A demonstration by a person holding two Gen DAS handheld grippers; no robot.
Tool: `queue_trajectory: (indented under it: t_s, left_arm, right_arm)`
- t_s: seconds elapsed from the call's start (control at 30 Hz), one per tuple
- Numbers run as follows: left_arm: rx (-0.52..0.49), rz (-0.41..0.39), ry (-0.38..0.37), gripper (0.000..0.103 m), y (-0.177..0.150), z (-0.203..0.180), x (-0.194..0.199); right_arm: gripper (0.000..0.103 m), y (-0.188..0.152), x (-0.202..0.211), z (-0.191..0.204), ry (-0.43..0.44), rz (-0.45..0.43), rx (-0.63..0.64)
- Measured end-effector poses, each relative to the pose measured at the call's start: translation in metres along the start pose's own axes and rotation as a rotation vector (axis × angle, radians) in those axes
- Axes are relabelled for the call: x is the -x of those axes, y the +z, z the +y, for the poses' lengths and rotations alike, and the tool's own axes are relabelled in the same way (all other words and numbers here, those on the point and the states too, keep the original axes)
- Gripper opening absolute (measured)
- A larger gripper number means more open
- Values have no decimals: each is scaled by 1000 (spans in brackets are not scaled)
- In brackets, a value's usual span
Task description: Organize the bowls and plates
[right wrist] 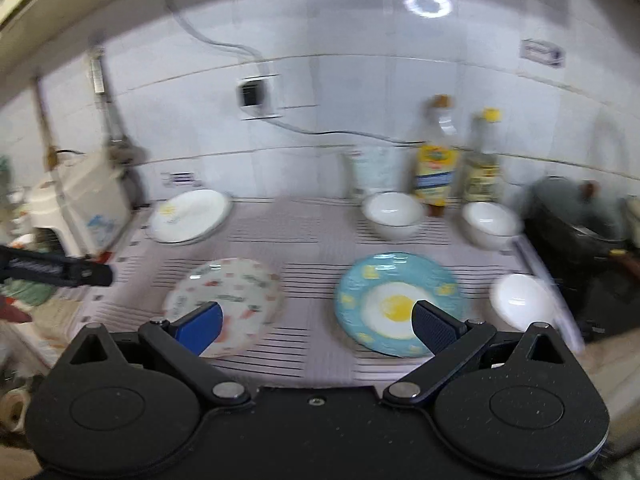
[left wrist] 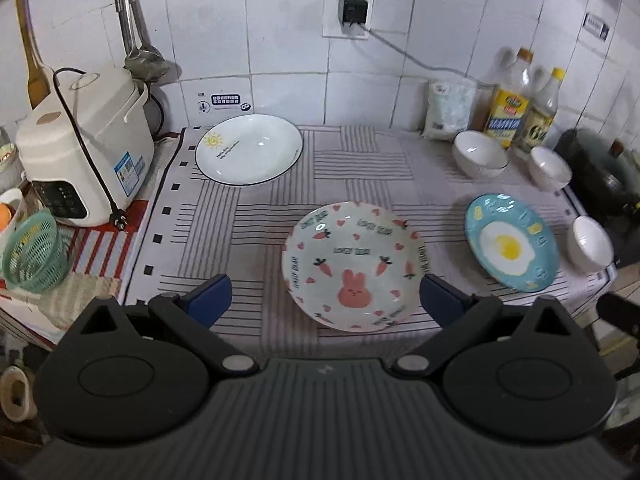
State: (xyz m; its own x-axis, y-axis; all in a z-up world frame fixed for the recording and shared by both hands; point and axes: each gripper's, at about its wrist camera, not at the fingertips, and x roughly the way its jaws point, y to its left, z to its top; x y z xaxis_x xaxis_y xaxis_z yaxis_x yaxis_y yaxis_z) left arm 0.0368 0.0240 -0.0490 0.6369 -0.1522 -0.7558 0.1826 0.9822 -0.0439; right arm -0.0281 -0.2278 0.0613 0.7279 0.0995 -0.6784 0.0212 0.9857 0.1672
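Three plates lie on the striped cloth: a rabbit plate at the front, a blue egg plate to its right, a white sun plate at the back left. Three white bowls stand on the right: one at the back, one further right, one near the front right edge. My left gripper is open and empty above the cloth's front edge, by the rabbit plate. My right gripper is open and empty, between the rabbit and egg plates.
A rice cooker and a green basket stand left of the cloth. Two oil bottles and a white bag stand against the tiled wall. A dark wok sits at the right.
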Motion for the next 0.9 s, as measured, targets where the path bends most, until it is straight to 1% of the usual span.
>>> queue_trajectory:
  t_s: [0.03,0.07,0.13,0.2,0.27,0.3,0.4,0.47,0.53,0.6,0.67,0.7,0.73,0.83,0.87,0.9]
  left_arm:
    - [0,9,2,101,1,2,-7]
    - [2,19,-4,101,2,5,-14]
    - [5,35,-9,101,3,11,-31]
    - [5,47,-2,101,3,15,-49]
    - [-3,72,13,101,2,20,-70]
    - [-11,81,19,101,1,21,-81]
    - [-19,119,33,101,-2,27,-114]
    - [-23,131,44,101,-4,33,-134]
    - [-26,134,52,101,-6,38,-152]
    - [-42,140,74,101,-8,42,-168]
    - [-67,153,109,100,-10,43,-182]
    - [-84,169,132,98,-11,43,-189]
    - [-93,179,135,96,-12,44,-196]
    - [-69,214,127,94,-13,50,-209]
    - [-64,218,122,92,-13,52,-212]
    - [-60,224,110,92,-12,54,-215]
  right_arm:
    - [102,-2,-10,0,46,6,-1]
    - [102,-4,-19,-2,69,32,-20]
    - [102,-6,-41,2,78,45,-27]
    - [102,-13,-65,7,64,79,18]
    - [101,-18,-85,13,94,102,48]
    - [99,-21,-97,15,116,118,48]
    - [93,-32,-134,17,161,182,11]
    - [93,-40,-156,16,170,217,-32]
    - [93,-48,-172,15,172,211,-58]
    - [90,-55,-187,18,177,196,-44]
    - [90,-61,-201,22,169,192,-26]
    - [90,-65,-210,24,163,201,-9]
    - [90,-68,-216,26,167,208,-2]
    - [87,-73,-222,25,190,213,-40]
    - [85,-74,-224,24,203,215,-63]
    - [81,-75,-226,22,213,218,-81]
